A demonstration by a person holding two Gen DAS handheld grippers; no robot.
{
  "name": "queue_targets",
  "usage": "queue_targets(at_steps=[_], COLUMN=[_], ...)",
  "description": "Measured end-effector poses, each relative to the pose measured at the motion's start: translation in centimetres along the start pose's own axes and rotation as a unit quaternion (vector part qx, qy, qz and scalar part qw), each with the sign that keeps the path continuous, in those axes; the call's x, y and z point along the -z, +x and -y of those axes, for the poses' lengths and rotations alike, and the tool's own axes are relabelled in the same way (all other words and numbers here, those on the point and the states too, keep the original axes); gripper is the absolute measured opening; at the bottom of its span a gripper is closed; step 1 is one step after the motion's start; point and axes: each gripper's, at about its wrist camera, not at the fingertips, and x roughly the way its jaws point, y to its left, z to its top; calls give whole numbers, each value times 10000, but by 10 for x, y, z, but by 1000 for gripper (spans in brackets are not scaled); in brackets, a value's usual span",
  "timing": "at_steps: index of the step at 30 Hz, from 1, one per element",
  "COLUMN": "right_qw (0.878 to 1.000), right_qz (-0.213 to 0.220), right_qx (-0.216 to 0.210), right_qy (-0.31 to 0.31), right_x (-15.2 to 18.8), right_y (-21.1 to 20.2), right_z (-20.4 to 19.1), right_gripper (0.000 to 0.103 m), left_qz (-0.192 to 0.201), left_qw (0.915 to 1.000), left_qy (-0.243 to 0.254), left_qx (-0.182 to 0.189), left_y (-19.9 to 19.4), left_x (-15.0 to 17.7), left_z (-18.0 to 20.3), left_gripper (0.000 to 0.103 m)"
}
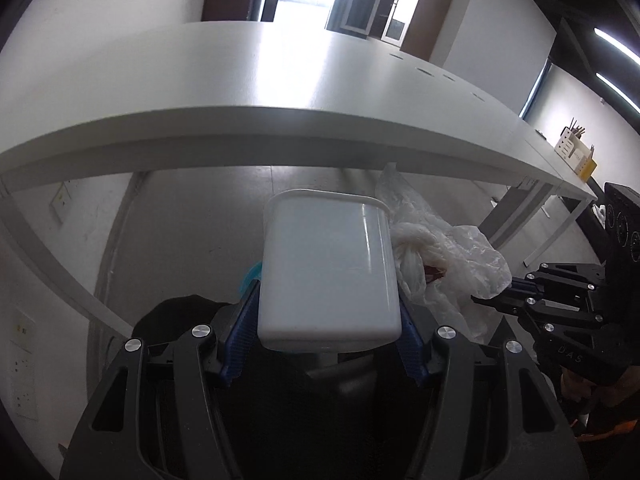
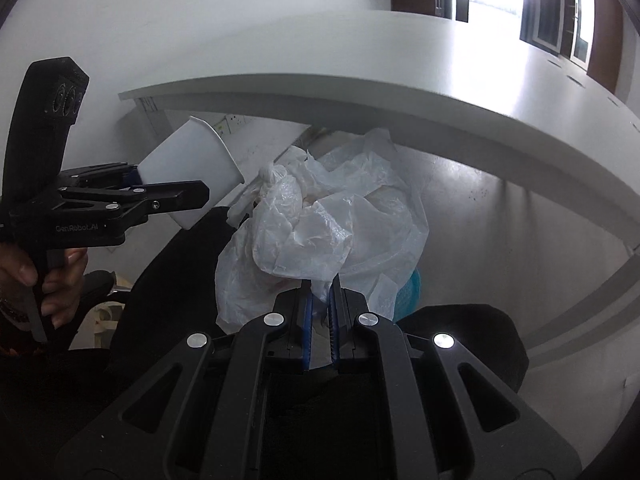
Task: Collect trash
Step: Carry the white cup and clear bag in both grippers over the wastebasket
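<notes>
Hanging crumpled in the air, the white plastic bag [image 2: 320, 216] is pinched by a fold at its lower edge in the right claw [image 2: 320, 312], whose jaws are almost fully closed on the film. Just to its left, touching or nearly so, the white plastic container [image 1: 330, 268] sits squeezed across its base between the blue pads [image 1: 244, 320] of the left claw [image 1: 328, 320], the jaws standing moderately wide around it. The tub's long axis runs forward and up along the fingers, its open rim pointing away from that claw toward the underside of the white surface [image 1: 240, 80].

Both pieces of trash are carried off the surface, below and in front of its near edge, above a black chair [image 2: 168, 280]. A patch of blue [image 2: 408, 292] shows behind the bag; it may be a bin liner, but too little of it is visible to tell. If so, it lies below and just beyond the right claw, which I judge nearer to it.

The surface's edge overhangs close ahead, so lifting room is tight there; the grey floor [image 1: 192, 220] beneath looks open, with a surface leg [image 1: 520, 208] off to the right.
</notes>
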Motion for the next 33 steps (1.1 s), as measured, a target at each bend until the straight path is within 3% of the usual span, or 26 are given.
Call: queue_targets(at_steps=[9, 14, 17, 23, 33], right_qw=[9977, 9937, 9915, 9857, 9744], right_qz=[-519, -878, -1079, -1407, -1975], right_qx=[45, -26, -43, -62, 76], right_qy=[424, 690, 726, 929, 1074], right_x=[5, 8, 10, 7, 3], right_y=[71, 112, 135, 179, 248], right_z=[26, 38, 45, 58, 73], right_gripper=[6, 6, 6, 6, 6], left_qz=[-488, -812, -1100, -1352, -2045], left_qw=[9983, 9958, 9920, 9884, 9714], left_qy=[-310, -275, -554, -551, -1145], left_qx=[-88, -320, -265, -415, -382], left_y=[58, 99, 121, 159, 227], left_x=[9, 11, 8, -5, -21], left_z=[-25, -35, -46, -54, -93], left_gripper=[61, 61, 61, 61, 61])
